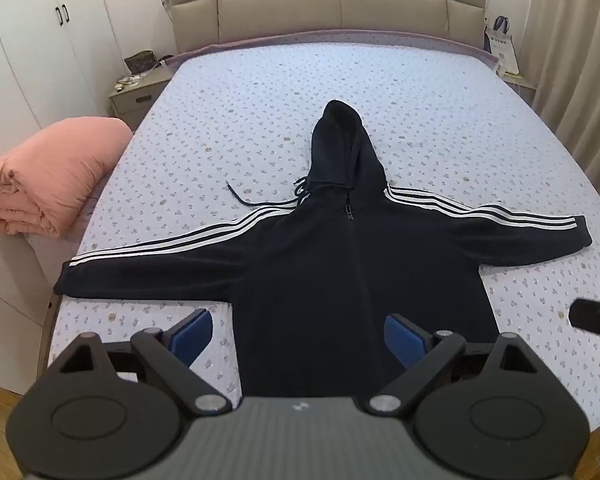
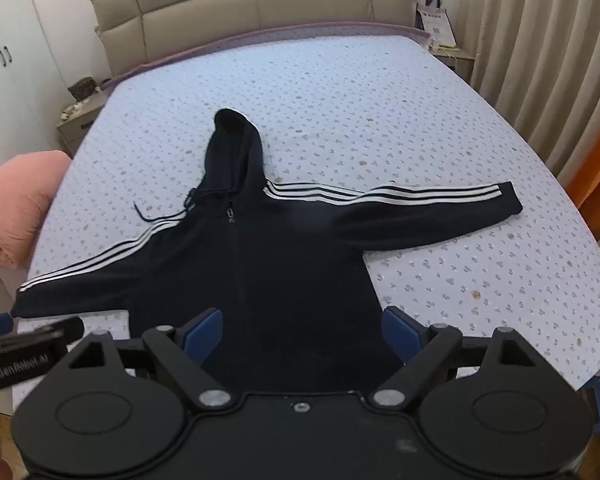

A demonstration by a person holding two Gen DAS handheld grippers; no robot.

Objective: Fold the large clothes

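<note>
A hoodie (image 1: 320,280) lies flat on a bed (image 1: 420,112), sleeves spread left and right, hood toward the far headboard (image 1: 328,4). A folded quilt (image 1: 52,176) sits left of the bed.

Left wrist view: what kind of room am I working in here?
A bedroom, most likely: a large bed with a padded headboard, a nightstand beside it, and white wardrobe doors along the wall.

Black gripper (image 1: 298,334), blue-padded jaws
</note>
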